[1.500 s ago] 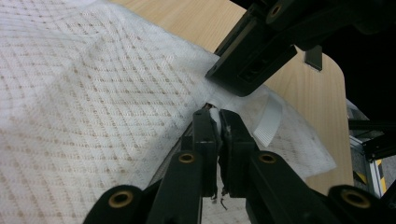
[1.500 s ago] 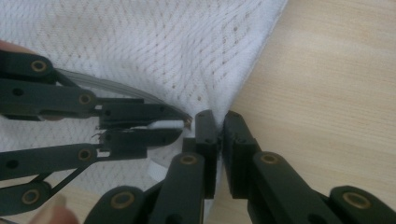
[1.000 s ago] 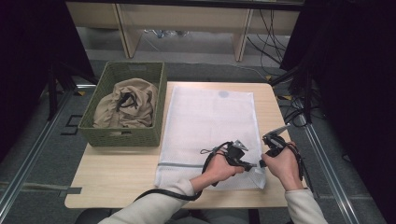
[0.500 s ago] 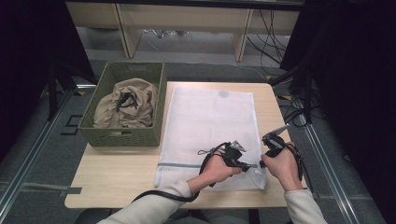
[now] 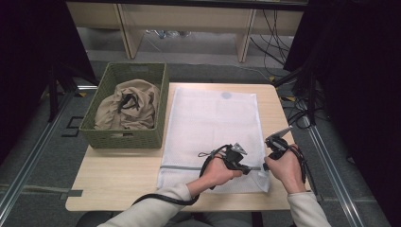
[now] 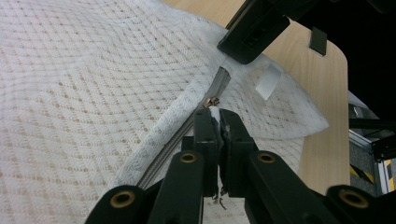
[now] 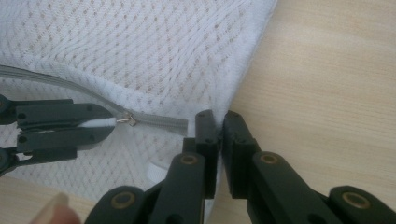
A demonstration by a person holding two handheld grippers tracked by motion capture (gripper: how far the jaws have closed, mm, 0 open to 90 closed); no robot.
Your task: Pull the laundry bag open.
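A white mesh laundry bag (image 5: 213,123) lies flat on the wooden table (image 5: 118,175), with a grey zipper (image 5: 189,168) running along its near edge. My left gripper (image 5: 254,167) is shut on the zipper's white pull tab (image 6: 214,111), just behind the metal slider (image 6: 212,101). My right gripper (image 5: 266,163) is shut on the bag's edge (image 7: 233,100) at the near right corner, just past the zipper's end. In the right gripper view the left gripper (image 7: 109,123) reaches in from the left with the tab between its jaws, and the right gripper (image 7: 218,116) pinches the hem.
A green woven basket (image 5: 127,139) holding crumpled beige clothes (image 5: 125,106) stands at the table's left, beside the bag. Bare wood shows to the right of the bag (image 7: 327,93). Cables trail on the floor at the right (image 5: 302,113).
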